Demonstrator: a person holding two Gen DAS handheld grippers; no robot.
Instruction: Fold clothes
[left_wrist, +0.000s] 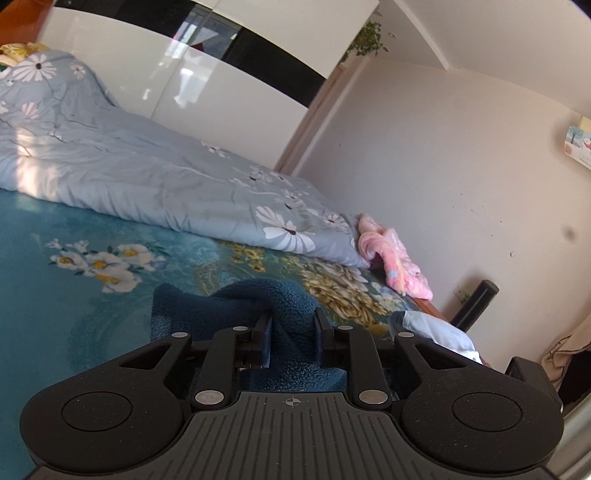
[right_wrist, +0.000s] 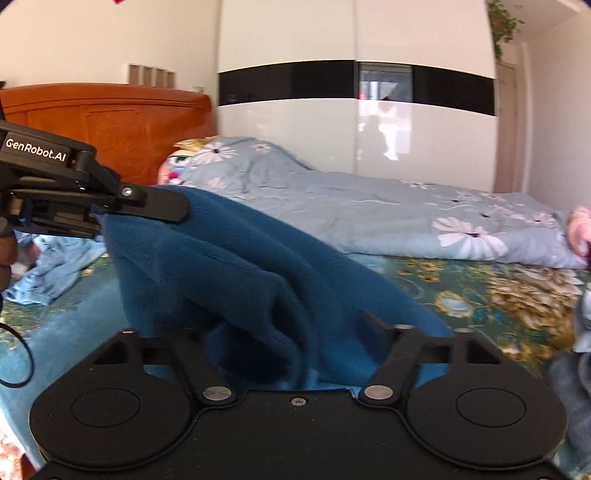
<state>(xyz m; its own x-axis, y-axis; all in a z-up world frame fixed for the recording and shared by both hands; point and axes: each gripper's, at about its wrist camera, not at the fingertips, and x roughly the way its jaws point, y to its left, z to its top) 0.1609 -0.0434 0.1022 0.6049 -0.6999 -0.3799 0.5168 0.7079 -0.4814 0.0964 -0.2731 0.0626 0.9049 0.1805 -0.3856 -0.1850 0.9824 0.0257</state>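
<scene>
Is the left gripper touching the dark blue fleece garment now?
Touching. In the left wrist view the left gripper has the dark blue fleece garment bunched between its two fingers; the right wrist view shows the cloth hanging from that gripper above the bed.

Blue fleece (right_wrist: 236, 273) hides the right gripper's fingers.
</scene>
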